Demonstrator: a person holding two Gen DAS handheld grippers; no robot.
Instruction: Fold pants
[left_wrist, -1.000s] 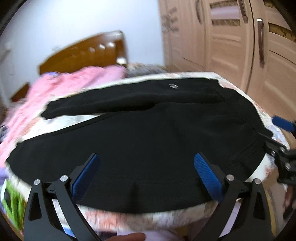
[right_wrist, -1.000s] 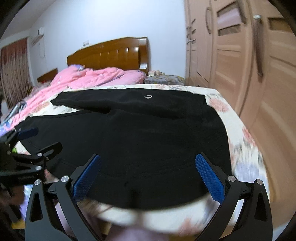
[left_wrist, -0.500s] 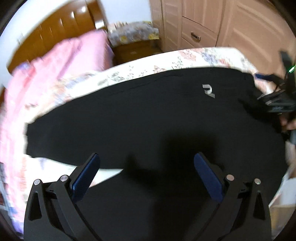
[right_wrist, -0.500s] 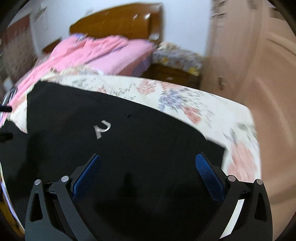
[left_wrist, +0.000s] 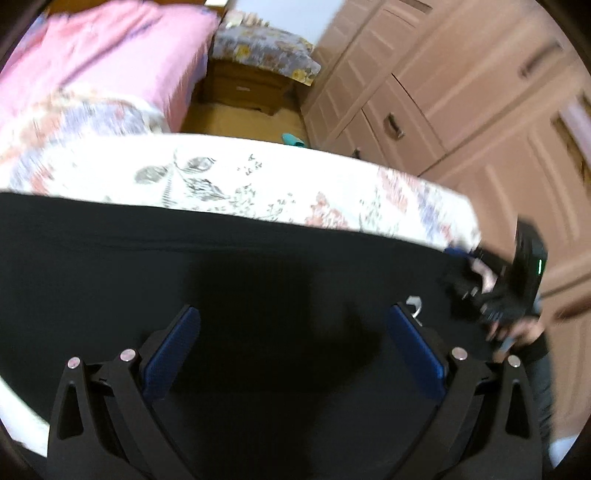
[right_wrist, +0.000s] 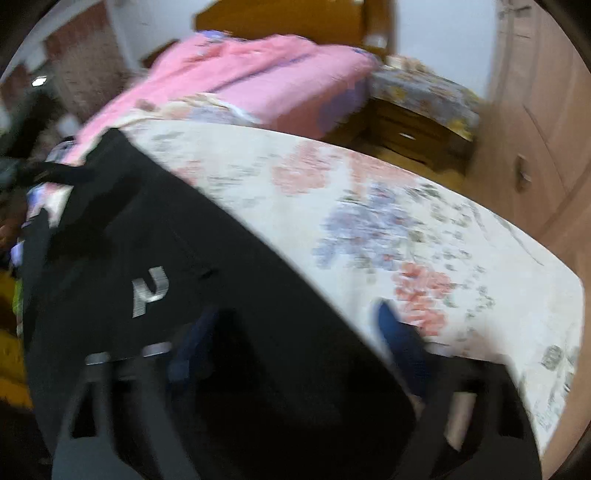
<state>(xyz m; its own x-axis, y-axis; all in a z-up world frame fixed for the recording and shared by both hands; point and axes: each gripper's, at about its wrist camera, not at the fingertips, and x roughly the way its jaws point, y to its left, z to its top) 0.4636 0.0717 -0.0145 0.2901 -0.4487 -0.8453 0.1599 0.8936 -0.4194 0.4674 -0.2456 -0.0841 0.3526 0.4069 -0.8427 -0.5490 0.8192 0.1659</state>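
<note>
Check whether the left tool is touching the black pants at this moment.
Cannot tell. The left wrist view shows the left tool open over the black pants, but its blue pads reveal neither contact nor gap.

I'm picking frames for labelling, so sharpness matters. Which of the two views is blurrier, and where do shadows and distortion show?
Right wrist view: heavy motion blur smears the right gripper and the floral sheet. Left wrist view: sharper, the left gripper crisp, though the wardrobe streaks; a dark shadow lies on the black pants. Both views: fisheye bending, black corners.
</note>
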